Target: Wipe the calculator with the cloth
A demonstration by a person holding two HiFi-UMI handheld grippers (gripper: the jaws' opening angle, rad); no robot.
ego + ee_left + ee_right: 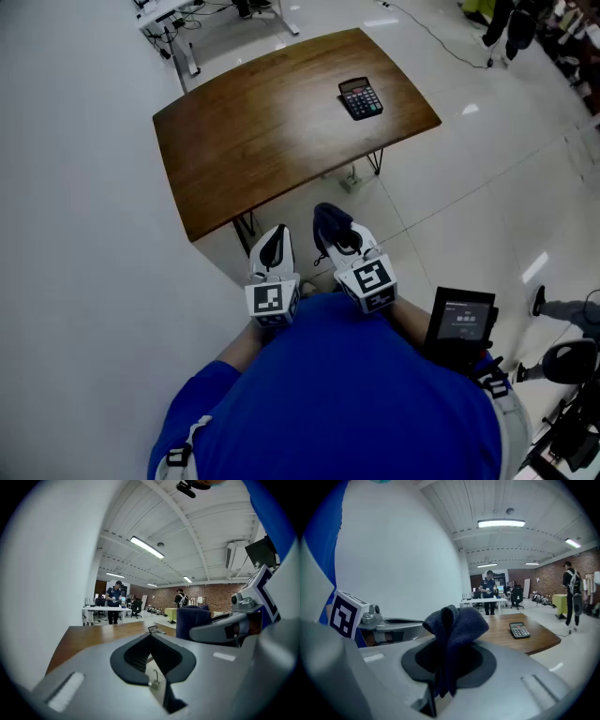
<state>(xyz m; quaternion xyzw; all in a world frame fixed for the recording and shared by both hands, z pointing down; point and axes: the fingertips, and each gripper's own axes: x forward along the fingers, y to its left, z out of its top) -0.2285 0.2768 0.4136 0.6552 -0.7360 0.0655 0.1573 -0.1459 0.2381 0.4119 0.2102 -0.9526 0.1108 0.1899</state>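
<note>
Right gripper (pixel 339 240): clamped on a dark blue cloth (pixel 328 219).
Left gripper (pixel 274 246): jaws together, empty, at its 9 o'clock.
Calculator (pixel 360 97): lay on the wooden table (pixel 262 131), at 1 o'clock, well apart from both.

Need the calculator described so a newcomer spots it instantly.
Find the brown wooden table on the pale floor. Near its far right corner in the head view lies the calculator, a small dark slab with rows of keys below a display. It is the only thing lying on the tabletop; the dark blue cloth is held off the table.
</note>
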